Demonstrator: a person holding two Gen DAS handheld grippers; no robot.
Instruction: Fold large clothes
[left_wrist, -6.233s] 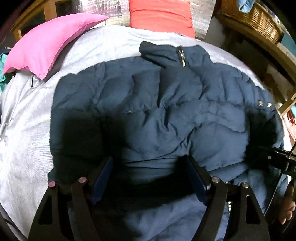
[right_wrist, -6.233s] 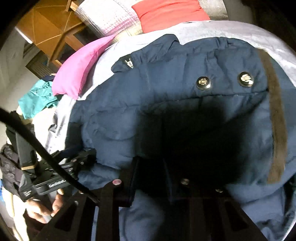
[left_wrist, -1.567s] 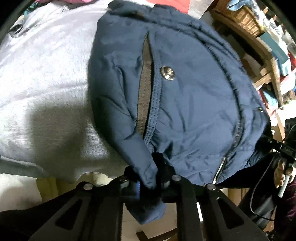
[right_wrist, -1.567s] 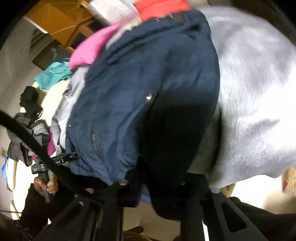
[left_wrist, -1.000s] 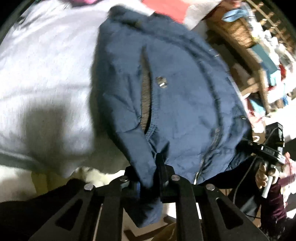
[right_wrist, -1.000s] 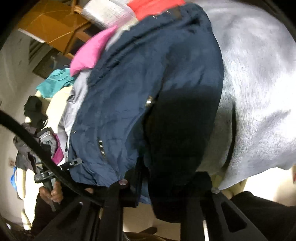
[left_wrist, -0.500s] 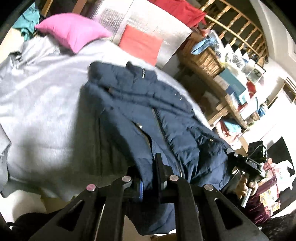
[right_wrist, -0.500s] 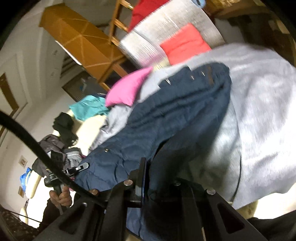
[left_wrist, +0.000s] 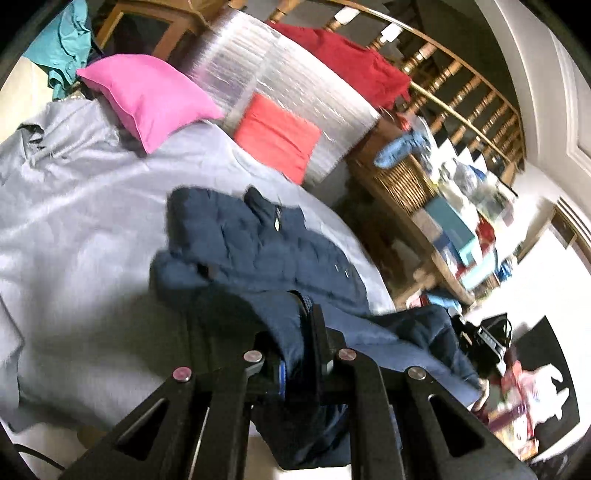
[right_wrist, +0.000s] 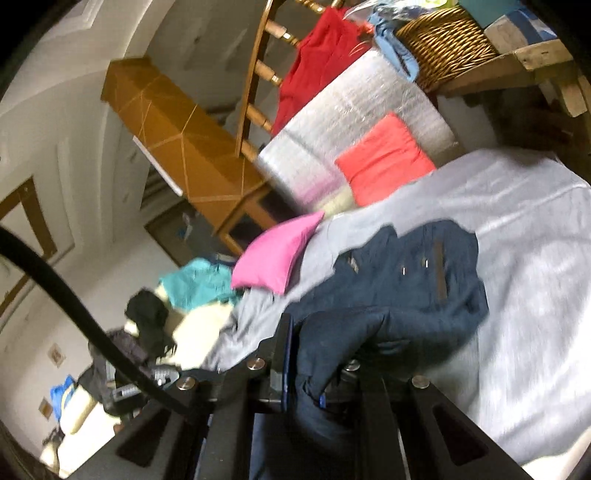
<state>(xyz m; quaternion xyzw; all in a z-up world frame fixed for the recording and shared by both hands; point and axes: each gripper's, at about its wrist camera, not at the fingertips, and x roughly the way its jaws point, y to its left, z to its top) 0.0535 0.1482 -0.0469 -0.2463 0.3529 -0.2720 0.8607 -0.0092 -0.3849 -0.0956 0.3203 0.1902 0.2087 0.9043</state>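
Navy puffer jacket (left_wrist: 258, 243) | hem lifted, collar on grey sheet (left_wrist: 74, 206) | both jaws gripping hem

Your left gripper (left_wrist: 301, 332) is clamped tight on the hem of the navy jacket (left_wrist: 266, 251), lifting that edge off the grey blanket (left_wrist: 85, 206). The collar end lies flat further back. Pink pillow (left_wrist: 147, 92) and red cushion (left_wrist: 277, 136) sit behind it; wicker basket (left_wrist: 399, 177) at right.
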